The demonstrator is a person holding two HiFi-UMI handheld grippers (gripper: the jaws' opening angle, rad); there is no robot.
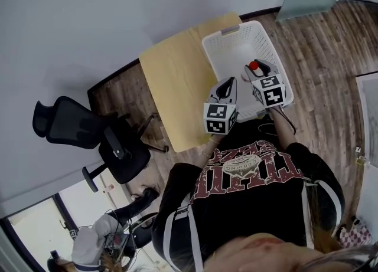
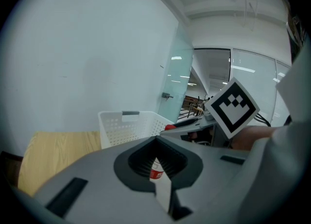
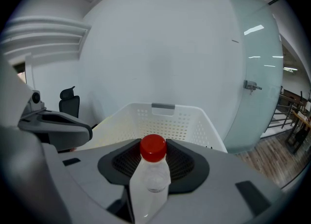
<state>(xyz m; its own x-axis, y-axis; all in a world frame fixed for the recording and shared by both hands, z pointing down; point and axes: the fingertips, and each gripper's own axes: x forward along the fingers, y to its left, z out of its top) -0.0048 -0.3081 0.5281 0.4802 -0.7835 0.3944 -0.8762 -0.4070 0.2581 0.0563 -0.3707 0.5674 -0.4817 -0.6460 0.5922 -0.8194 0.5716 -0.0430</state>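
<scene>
My right gripper (image 1: 255, 70) is shut on a clear plastic bottle (image 3: 151, 181) with a red cap (image 3: 153, 147), held upright over the white perforated basket (image 1: 212, 43). In the right gripper view the bottle's neck rises between the dark pads (image 3: 187, 162), with the basket's far wall (image 3: 165, 121) behind. My left gripper (image 1: 227, 83) hovers just left of it, over the basket's near left rim, jaws drawn together. Through the narrow slit between its jaws (image 2: 156, 162) a sliver of a red-labelled bottle (image 2: 155, 171) shows beyond; I cannot tell where that bottle lies.
The basket stands on the right end of a light wooden table (image 1: 171, 88) against a white wall. A black office chair (image 1: 88, 135) stands to the table's left. Wood-pattern floor (image 1: 319, 46) lies to the right, and a glass door (image 3: 257, 72) beyond the basket.
</scene>
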